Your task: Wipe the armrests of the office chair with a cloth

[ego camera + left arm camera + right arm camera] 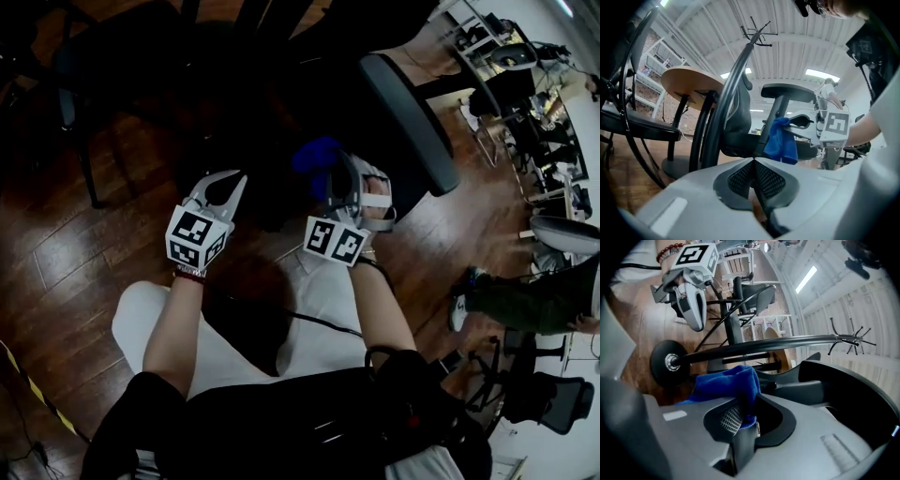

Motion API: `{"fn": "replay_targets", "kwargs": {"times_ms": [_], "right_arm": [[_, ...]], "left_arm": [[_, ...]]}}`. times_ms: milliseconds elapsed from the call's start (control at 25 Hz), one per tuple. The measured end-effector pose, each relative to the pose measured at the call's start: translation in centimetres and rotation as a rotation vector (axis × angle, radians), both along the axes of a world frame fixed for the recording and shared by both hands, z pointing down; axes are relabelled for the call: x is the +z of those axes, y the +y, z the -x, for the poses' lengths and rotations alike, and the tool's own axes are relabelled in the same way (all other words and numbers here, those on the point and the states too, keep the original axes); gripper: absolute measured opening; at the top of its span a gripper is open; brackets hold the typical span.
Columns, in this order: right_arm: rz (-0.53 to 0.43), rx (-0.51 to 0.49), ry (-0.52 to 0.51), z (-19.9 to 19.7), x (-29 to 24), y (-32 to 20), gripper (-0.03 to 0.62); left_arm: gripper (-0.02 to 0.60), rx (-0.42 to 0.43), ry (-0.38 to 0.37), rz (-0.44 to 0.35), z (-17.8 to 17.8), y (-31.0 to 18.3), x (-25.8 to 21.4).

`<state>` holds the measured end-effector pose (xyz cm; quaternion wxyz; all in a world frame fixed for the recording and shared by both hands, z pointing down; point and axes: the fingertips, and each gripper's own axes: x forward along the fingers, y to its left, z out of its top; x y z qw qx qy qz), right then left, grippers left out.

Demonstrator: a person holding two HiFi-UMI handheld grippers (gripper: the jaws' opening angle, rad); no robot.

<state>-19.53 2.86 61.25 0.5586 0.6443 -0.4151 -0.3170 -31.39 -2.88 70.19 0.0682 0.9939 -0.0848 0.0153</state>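
The blue cloth (314,155) (733,383) is bunched in my right gripper (342,176) (740,413), which is shut on it. The cloth hangs just left of the office chair's black armrest pad (408,122) and I cannot tell whether it touches the pad. In the left gripper view the cloth (782,140) hangs by the post under the armrest (787,91), with the chair back (736,110) to its left. My left gripper (223,187) (753,164) is shut with nothing in it, held left of the cloth and apart from the chair.
The chair's caster (670,362) and base leg (764,345) lie below the cloth. A round wooden table (689,82) and a dark chair (637,124) stand behind. A seated person's leg (525,300) is at the right. Striped tape (37,394) crosses the wooden floor.
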Motion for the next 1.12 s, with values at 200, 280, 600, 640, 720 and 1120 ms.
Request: {"fn": "replay_targets", "kwargs": {"times_ms": [200,280,600,640,720,1120], "right_arm": [[0.12,-0.027,-0.188,1.0,-0.3,1.7,0.038],[0.095,0.012,-0.223,-0.5,-1.9,3.9,0.038],[-0.029,0.061,-0.464,-9.4,-1.5,6.5,0.04],[-0.067,0.024,-0.462,-9.0,-1.7,6.6,0.041],[-0.112,-0.048,-0.48,-9.1,-1.7,7.5,0.041],[-0.285,-0.11,-0.389,-29.9,-6.9,0.5,0.042]], "left_arm": [[0.0,0.166,0.083,-0.038,-1.8,4.6,-2.8],[0.0,0.323,0.123,-0.071,-2.5,9.6,-5.0],[0.0,0.796,0.114,-0.278,-3.6,24.5,-10.4],[0.0,0.84,0.156,-0.25,-4.1,25.5,-11.5],[0.0,0.91,0.24,-0.15,-6.1,27.4,-13.4],[0.0,0.711,0.259,-0.116,-19.0,21.1,-16.2]]}}
